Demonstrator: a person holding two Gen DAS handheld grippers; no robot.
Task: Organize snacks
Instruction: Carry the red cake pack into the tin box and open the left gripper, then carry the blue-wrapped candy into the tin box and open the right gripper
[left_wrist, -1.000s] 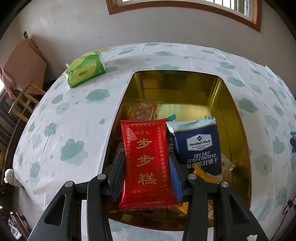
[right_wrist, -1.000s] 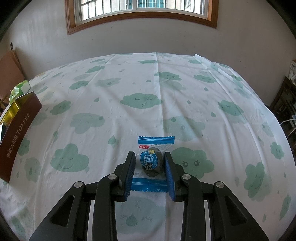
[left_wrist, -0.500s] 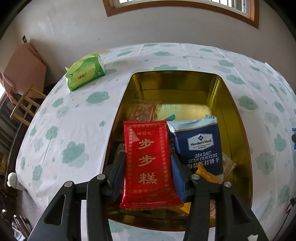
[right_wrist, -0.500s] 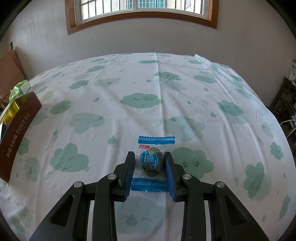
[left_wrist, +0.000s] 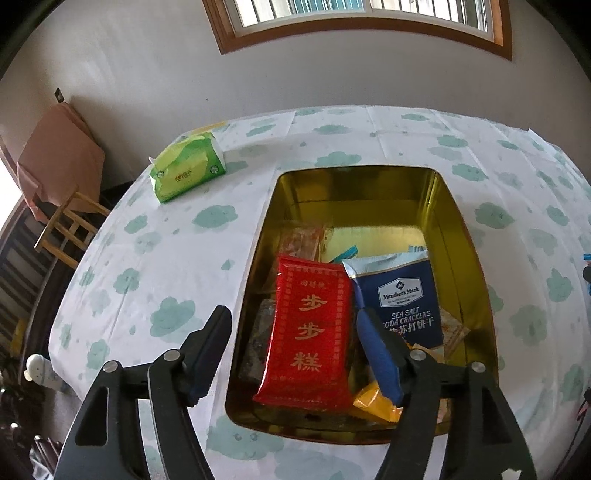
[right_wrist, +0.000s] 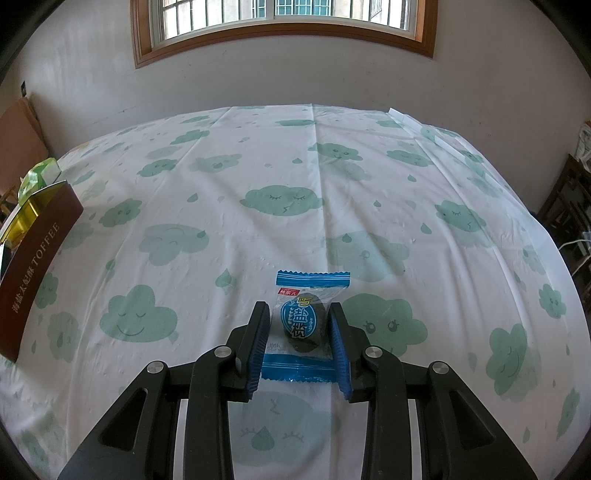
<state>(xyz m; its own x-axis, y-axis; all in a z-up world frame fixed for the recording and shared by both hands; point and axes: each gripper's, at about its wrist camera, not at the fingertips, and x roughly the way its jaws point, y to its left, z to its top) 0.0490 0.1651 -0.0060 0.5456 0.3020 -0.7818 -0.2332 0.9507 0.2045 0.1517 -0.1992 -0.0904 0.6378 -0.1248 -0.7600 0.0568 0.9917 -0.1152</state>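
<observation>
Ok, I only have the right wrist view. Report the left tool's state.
Observer: The left tool is open, its jaws spread clear of a flat red foil packet.
Operator: Say where that packet lies.
Observer: Inside the open gold metal tin, on top of other snacks, beside a navy Member's Mark cracker bag.
</observation>
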